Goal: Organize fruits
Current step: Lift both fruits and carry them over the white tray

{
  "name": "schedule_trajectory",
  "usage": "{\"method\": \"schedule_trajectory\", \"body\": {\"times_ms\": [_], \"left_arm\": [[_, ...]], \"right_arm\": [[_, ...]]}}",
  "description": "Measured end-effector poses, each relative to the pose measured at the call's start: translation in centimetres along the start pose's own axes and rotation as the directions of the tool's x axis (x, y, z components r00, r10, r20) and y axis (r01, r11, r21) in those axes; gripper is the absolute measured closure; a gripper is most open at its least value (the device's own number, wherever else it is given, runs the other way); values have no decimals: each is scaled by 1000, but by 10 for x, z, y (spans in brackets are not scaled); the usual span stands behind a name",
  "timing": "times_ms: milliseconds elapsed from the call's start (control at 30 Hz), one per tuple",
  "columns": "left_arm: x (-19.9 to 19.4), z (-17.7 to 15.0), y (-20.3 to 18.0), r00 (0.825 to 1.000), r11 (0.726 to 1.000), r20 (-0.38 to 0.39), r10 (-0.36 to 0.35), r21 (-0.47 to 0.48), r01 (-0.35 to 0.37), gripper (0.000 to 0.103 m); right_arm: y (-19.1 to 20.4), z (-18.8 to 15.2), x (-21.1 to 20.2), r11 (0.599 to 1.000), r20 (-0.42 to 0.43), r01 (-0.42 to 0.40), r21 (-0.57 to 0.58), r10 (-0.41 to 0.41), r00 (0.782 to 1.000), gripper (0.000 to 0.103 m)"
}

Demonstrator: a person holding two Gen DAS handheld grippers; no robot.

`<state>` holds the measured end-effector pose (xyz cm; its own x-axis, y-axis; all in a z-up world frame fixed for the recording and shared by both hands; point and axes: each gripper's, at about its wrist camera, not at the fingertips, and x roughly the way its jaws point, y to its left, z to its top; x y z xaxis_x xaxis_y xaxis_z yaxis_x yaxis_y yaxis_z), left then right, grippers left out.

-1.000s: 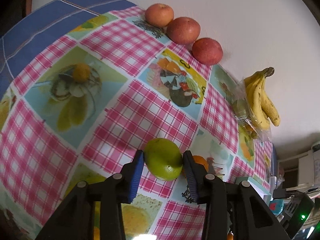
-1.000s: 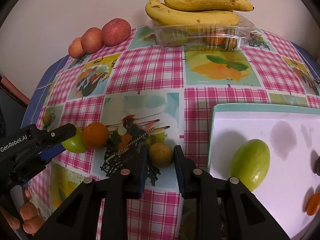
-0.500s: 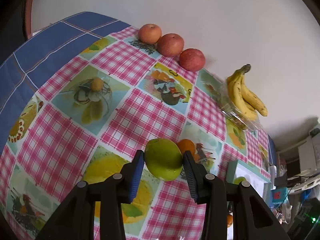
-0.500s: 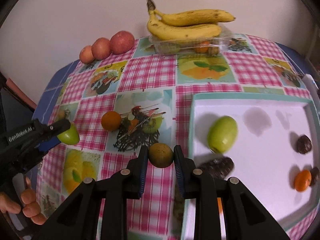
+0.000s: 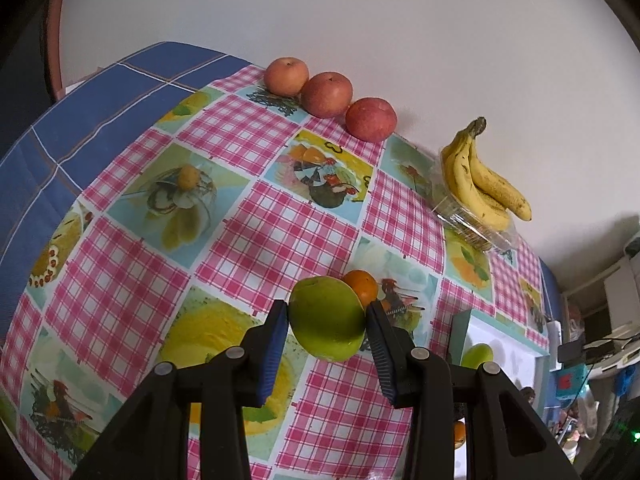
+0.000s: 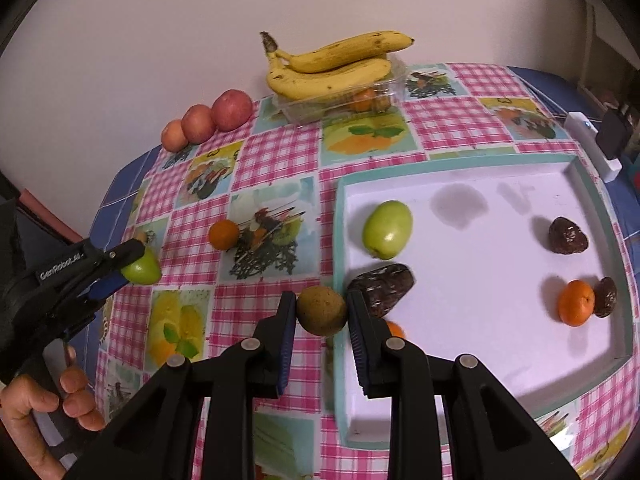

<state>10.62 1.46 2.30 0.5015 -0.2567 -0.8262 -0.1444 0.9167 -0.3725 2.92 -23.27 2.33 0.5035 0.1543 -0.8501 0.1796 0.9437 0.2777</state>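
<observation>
The left tongs (image 5: 326,320) clamp a green apple (image 5: 326,318) above the worktop (image 5: 248,240), left of the white tray (image 6: 480,280). The right tongs (image 6: 322,312) clamp a brown round fruit (image 6: 321,310) over the tray's left rim.

Bench cover (image 6: 280,152): glossy printed checked cloth. Tray (image 6: 500,280): matt white, smooth. Punnet (image 6: 340,102): clear glossy plastic. Green fruit (image 5: 326,318): smooth, waxy. Brown fruit (image 6: 322,310): matt, rough-ish. Hand-held gripper (image 5: 326,332) body: matt blk plastic; pads (image 5: 276,354) ribbed blue.
</observation>
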Motion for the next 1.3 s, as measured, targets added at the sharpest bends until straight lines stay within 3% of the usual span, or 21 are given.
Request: {"method": "schedule_trajectory", "body": {"times_ms": [367,567,767,967,1300], "left_arm": [[0,-14,-41,1000,994,-16,-14,107,15,61],[1,-28,-74,998,982,-47,-52,177,59,61],[4,-50,-114,992,957,-89,-87,269,108,61],[8,-76,-149,987,922,-131,-96,362,138,61],[17,-105,-178,980,883,-178,-84,442,156,61]], "right_arm": [[-44,13,-9,995,12,37,96,-38,999,76],[-83,16,-18,979,18,106,176,-110,994,76],[-119,17,-28,954,18,184,235,-194,981,76],[-144,17,-40,938,35,211,276,-229,973,76],[-173,13,-53,917,49,218,333,-247,968,76]]}}
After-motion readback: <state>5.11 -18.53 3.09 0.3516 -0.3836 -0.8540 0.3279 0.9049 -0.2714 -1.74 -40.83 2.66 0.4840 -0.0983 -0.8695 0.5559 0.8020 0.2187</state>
